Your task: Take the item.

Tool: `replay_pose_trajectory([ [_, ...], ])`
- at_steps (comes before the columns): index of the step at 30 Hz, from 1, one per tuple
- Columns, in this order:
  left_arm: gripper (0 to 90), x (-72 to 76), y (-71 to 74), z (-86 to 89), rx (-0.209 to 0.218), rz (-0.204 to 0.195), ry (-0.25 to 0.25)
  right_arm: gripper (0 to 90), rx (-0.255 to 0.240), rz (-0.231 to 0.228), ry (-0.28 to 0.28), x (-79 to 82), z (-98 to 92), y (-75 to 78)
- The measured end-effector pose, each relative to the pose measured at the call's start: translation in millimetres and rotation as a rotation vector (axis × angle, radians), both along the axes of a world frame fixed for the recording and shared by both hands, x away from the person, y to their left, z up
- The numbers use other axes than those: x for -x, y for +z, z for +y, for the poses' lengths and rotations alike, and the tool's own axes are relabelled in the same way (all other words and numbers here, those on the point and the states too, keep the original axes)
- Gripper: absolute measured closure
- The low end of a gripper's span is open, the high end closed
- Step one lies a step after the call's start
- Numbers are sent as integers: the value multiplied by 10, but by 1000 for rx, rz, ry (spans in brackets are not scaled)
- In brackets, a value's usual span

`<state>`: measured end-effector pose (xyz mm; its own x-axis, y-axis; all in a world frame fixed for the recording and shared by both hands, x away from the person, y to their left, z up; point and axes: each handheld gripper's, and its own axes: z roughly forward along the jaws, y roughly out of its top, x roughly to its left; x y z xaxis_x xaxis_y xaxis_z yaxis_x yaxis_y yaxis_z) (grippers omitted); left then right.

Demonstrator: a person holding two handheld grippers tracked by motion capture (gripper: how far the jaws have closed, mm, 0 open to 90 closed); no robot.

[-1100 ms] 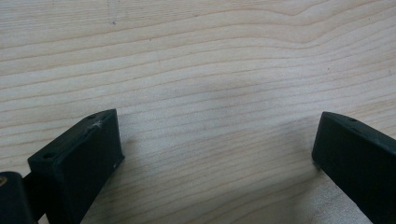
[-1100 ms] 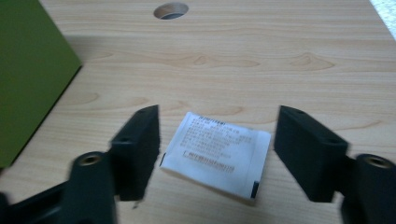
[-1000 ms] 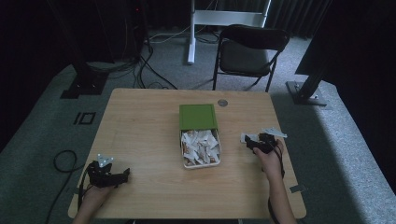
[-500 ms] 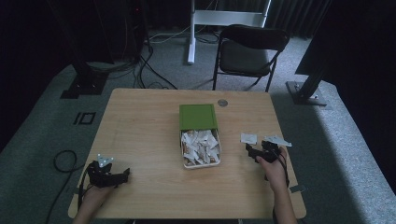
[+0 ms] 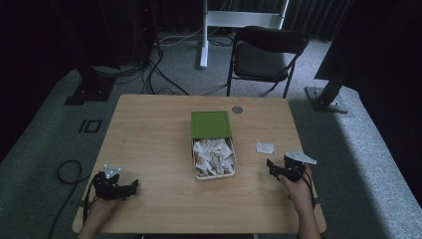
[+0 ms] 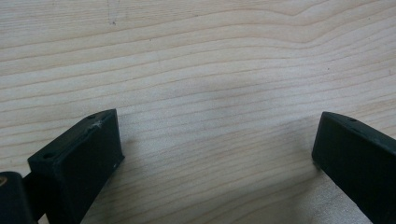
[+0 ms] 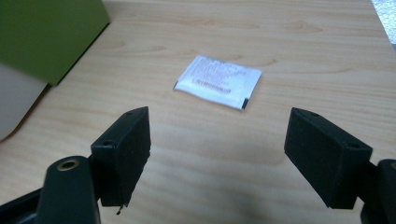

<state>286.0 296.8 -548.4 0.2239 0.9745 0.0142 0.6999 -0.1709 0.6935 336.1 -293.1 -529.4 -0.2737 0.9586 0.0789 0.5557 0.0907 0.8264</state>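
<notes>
A small white sachet (image 5: pixel 264 147) with red print lies flat on the wooden table (image 5: pixel 149 129), right of an open box. The box has a green lid (image 5: pixel 210 124) slid back and a white tray (image 5: pixel 214 157) full of several such sachets. My right gripper (image 5: pixel 272 168) stands open just short of the lone sachet, on the person's side of it. In the right gripper view the sachet (image 7: pixel 218 82) lies beyond the open right gripper (image 7: pixel 219 126), apart from it, with the green lid (image 7: pixel 46 32) at the upper left. Near the table's front left corner my left gripper (image 5: pixel 130 188) rests, and in its own view the left gripper (image 6: pixel 217 123) is open over bare wood.
A small round disc (image 5: pixel 237 109) sits near the table's far edge. A dark folding chair (image 5: pixel 266 55) stands behind the table. Cables (image 5: pixel 159 59) run over the carpet at the back left, and a dark stand base (image 5: pixel 326 99) is at the right.
My right gripper has drawn back toward the person, away from the sachet, which now lies alone on the table. The left gripper has stayed put.
</notes>
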Motion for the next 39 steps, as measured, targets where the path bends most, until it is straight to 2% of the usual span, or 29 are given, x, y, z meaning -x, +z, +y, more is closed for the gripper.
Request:
replay_pose_trajectory([
  [5, 23, 0, 1, 1, -1, 1, -1, 221, 30, 2, 42, 119, -12, -18],
  [12, 23, 0, 1, 2, -2, 1, -1, 221, 24, 19, 112, 243, -4, -54],
  [25, 23, 0, 1, 2, -2, 1, -1, 219, 37, 27, 298, 439, 56, -124],
  [30, 23, 0, 1, 1, -2, 1, -1, 214, 39, 36, 337, 491, 69, -151],
  [36, 23, 0, 1, 1, -2, 1, -1, 207, 54, 78, 369, 544, 72, -206],
  [38, 23, 1, 1, 1, -2, 1, -1, 200, 80, 102, 384, 561, 83, -234],
  [39, 23, 0, 1, 1, -2, 1, -1, 197, 93, 99, 392, 569, 91, -235],
])
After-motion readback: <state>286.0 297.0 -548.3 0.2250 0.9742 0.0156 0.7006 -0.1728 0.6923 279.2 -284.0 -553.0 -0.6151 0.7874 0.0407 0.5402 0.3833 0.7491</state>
